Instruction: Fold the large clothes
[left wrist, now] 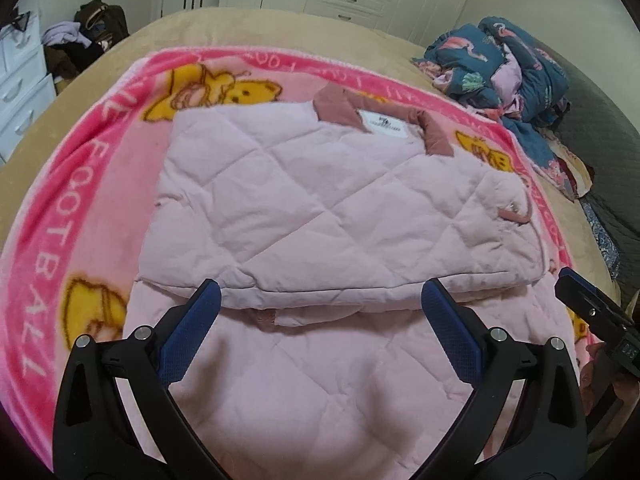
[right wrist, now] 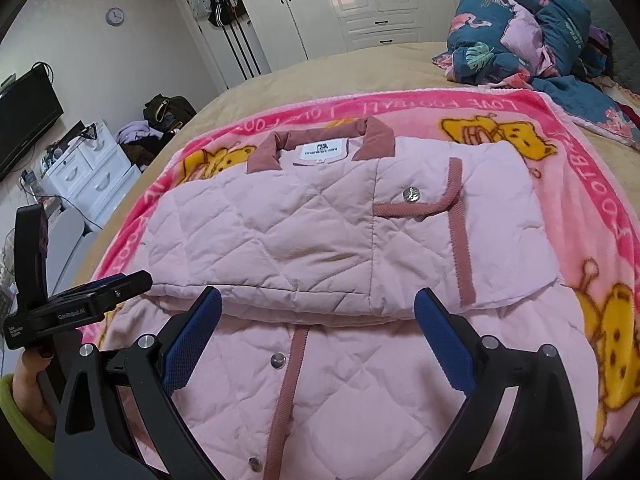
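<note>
While both hand-held grippers gape, jacket (right wrist: 320, 224) lies folded.

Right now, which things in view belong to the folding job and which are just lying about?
Job:
- jacket, partly folded
- left tool, open, empty
- right tool, open, empty
- pink blanket under the jacket

Lying about:
- blue bedding heap
- clothes pile by the white drawers
- TV
- wall clock
</note>
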The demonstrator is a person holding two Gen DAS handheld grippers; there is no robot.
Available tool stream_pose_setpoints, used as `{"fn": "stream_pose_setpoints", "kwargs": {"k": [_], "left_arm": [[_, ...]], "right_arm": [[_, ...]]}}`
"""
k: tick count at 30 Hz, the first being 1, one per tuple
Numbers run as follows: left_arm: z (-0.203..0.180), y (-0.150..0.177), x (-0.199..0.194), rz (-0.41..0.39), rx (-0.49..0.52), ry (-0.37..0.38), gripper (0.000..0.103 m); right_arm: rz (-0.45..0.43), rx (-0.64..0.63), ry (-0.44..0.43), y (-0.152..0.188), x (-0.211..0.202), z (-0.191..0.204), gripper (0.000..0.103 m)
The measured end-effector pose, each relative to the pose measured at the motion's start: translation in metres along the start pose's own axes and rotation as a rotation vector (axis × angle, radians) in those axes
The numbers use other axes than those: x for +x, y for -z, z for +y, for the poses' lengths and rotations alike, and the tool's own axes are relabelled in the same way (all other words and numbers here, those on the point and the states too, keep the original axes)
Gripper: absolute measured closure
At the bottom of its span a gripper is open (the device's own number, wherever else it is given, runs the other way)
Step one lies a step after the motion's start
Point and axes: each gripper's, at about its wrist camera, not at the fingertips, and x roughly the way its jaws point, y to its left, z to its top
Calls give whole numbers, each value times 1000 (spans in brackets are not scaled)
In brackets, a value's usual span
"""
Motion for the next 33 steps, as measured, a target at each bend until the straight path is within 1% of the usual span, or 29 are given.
{"fn": "stream_pose_setpoints", "kwargs": {"k": [16,26,33], "left_arm": [[-20,5,-60,-85,25,18,9],[-29,16,-93,-134,41,32,9],[-33,27,-112,-152,50,51,9]], "right_arm": [[-69,-13,-18,3,-56,13,7],[-107,-20,-18,10,-92,19,7],[-124,-22,-21,20,-115,17,7]]}}
